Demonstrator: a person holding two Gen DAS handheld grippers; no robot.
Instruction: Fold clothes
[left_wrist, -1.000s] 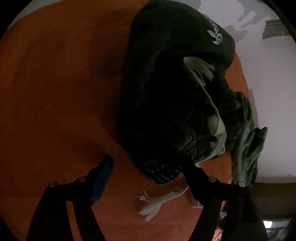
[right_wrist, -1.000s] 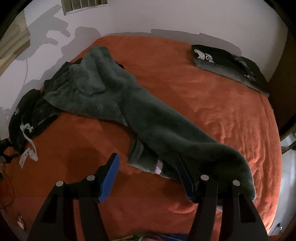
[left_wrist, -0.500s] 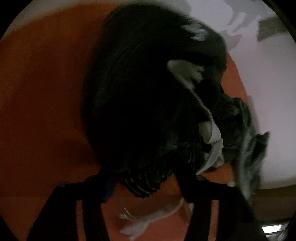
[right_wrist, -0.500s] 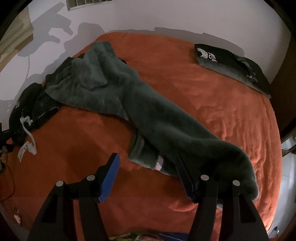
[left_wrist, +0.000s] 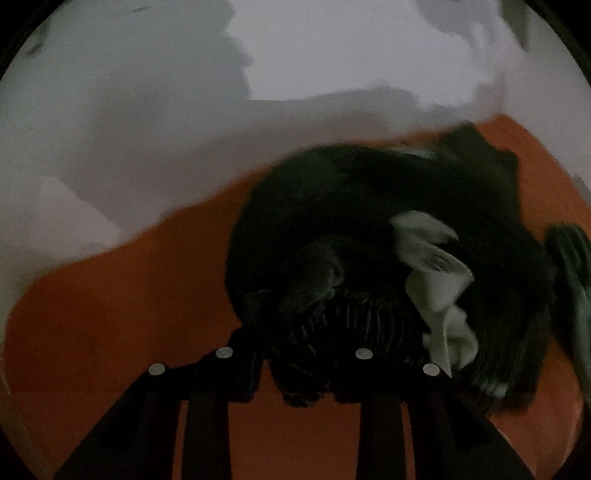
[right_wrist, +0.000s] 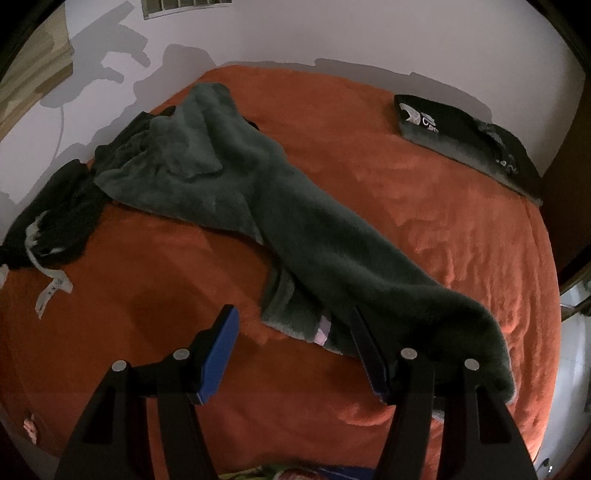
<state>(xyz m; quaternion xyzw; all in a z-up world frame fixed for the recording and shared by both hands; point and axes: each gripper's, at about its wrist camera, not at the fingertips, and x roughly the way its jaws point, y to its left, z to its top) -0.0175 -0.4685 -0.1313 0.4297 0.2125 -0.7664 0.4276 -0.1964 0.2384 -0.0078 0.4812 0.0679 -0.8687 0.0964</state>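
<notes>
A black garment (left_wrist: 369, 206) with a ribbed hem (left_wrist: 354, 325) and a white drawstring (left_wrist: 436, 280) lies bunched on the orange bedspread (left_wrist: 129, 314). My left gripper (left_wrist: 295, 369) has the ribbed hem between its fingers, its jaws still closing on the fabric. In the right wrist view the same black garment (right_wrist: 62, 214) sits at the bed's left edge. A long dark green fleece garment (right_wrist: 295, 214) stretches across the bed. My right gripper (right_wrist: 295, 350) stands open over the fleece's near hem, its right finger (right_wrist: 369, 354) against the fleece, nothing pinched.
A folded black garment with white print (right_wrist: 461, 136) lies at the bed's far right corner. White walls (right_wrist: 332, 33) bound the bed behind and to the left, with a vent (right_wrist: 184, 5) high up. Dark wooden furniture (right_wrist: 569, 192) stands on the right.
My left gripper went from open to closing on the black garment's ribbed hem, then rose and tilted up so the wall came into view. The right gripper has not moved.
</notes>
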